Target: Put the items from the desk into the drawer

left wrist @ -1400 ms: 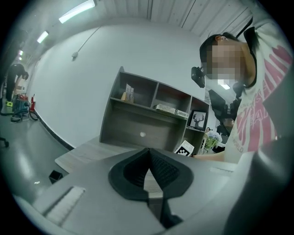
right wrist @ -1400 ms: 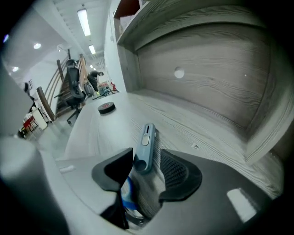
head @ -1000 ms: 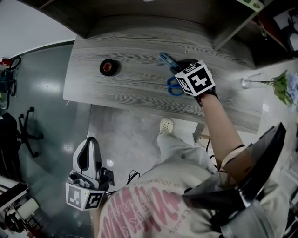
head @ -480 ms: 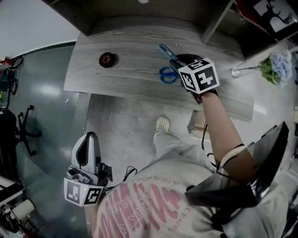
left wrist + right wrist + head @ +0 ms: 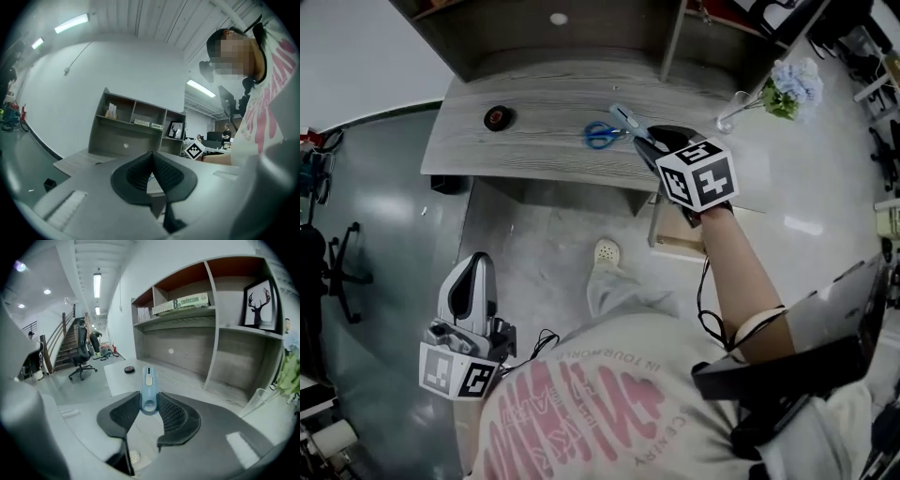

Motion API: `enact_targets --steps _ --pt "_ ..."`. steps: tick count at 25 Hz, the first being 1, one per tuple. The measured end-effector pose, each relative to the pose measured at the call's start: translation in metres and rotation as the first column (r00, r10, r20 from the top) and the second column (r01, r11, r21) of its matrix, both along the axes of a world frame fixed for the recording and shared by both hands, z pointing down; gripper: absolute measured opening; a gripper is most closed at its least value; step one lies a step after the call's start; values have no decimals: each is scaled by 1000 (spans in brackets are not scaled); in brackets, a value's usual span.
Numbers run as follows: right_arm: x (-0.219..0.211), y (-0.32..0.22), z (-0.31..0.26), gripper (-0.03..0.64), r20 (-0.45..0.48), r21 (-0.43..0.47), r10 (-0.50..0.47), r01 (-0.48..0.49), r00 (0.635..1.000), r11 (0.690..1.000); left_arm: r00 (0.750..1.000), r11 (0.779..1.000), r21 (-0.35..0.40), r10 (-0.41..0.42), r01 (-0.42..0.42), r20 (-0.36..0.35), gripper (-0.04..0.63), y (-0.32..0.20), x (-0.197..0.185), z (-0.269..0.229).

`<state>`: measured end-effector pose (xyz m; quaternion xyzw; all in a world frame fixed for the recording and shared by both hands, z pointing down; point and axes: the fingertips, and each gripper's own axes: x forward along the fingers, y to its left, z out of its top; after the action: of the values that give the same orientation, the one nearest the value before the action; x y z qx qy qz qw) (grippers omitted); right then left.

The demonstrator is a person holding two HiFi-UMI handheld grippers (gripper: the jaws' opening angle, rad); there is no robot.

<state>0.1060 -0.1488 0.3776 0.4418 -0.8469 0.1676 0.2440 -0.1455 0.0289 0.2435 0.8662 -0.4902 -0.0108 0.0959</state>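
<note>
Right gripper (image 5: 149, 399) clamped on blue utility knife (image 5: 148, 380), left gripper (image 5: 151, 157) closed, empty, scissors (image 5: 600, 135) on desk (image 5: 525, 155) visible only in head view

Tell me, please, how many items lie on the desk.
2: a tape roll at the left end and blue scissors near the middle. The right gripper, holding a blue knife, may hide more.

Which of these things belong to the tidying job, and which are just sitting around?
Job: blue cutter gripped by the right gripper; scissors; tape roll; drawer.
Lying about: flower vase; books; deer picture.
</note>
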Motion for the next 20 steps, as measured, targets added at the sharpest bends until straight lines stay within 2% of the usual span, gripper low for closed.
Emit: enact_targets --steps 7,11,16,20 --pt "30 75 -21 132 -7 51 6 -6 1000 999 997 997 10 76 -76 -28 20 35 31 5" --pt "46 115 -23 132 -8 48 2 -1 1000 999 993 994 16 112 -112 -36 20 51 54 7" --pt "68 159 -18 132 0 33 30 -30 1000 999 979 980 -9 197 -197 -49 20 69 89 17" --pt "82 181 -14 132 24 15 67 -68 997 998 970 970 -50 233 -237 -67 20 79 110 29"
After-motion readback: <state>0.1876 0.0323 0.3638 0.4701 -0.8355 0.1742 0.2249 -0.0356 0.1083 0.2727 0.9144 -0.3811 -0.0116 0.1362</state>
